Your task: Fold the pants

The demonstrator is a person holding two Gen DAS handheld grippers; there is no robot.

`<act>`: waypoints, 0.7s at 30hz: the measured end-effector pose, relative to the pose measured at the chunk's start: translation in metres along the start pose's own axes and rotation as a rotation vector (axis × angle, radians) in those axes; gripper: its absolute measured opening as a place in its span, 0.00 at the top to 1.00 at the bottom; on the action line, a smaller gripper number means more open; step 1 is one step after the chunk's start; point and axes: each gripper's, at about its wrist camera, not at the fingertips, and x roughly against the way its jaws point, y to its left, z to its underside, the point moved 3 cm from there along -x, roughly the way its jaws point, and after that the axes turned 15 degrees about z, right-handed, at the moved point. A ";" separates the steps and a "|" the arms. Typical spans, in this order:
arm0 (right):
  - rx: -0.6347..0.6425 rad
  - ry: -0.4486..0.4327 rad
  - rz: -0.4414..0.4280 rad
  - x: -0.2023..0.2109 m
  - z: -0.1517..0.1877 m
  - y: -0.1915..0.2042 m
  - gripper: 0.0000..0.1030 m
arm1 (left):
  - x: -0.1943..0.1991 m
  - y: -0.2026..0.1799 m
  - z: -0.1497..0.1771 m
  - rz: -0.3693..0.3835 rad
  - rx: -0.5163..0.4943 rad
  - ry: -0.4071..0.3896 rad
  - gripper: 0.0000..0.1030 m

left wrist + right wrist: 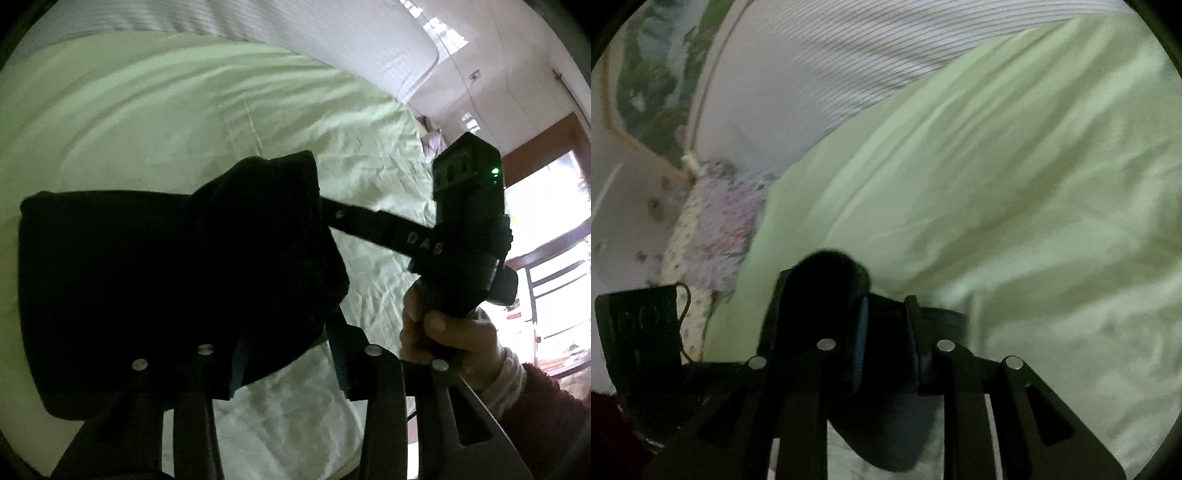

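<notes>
A bed (184,110) with a pale green sheet fills both views. Black pants (166,258) hang bunched at nine o'clock, between the part-open left tongs (288,354); right tongs (886,343) likewise straddle cloth. Both edges are best lowered flat before release.

Your two fisheye views are dim, edges curved and vignetted black. Daylight glares from a window (546,206) right of your left gripper (288,354). The pants (166,266) are featureless black. The right wrist view is motion-blurred.
</notes>
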 end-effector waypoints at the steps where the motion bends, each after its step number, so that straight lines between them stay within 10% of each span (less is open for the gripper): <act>1: -0.017 -0.006 0.019 0.004 0.001 -0.003 0.67 | -0.001 -0.001 0.000 0.003 -0.003 0.005 0.59; 7: -0.129 -0.057 0.065 0.029 0.008 -0.022 0.40 | 0.004 -0.006 -0.001 0.054 -0.004 0.014 0.52; 21: -0.129 -0.099 0.162 0.051 0.014 0.014 0.24 | 0.062 0.021 0.000 0.018 0.062 -0.097 0.34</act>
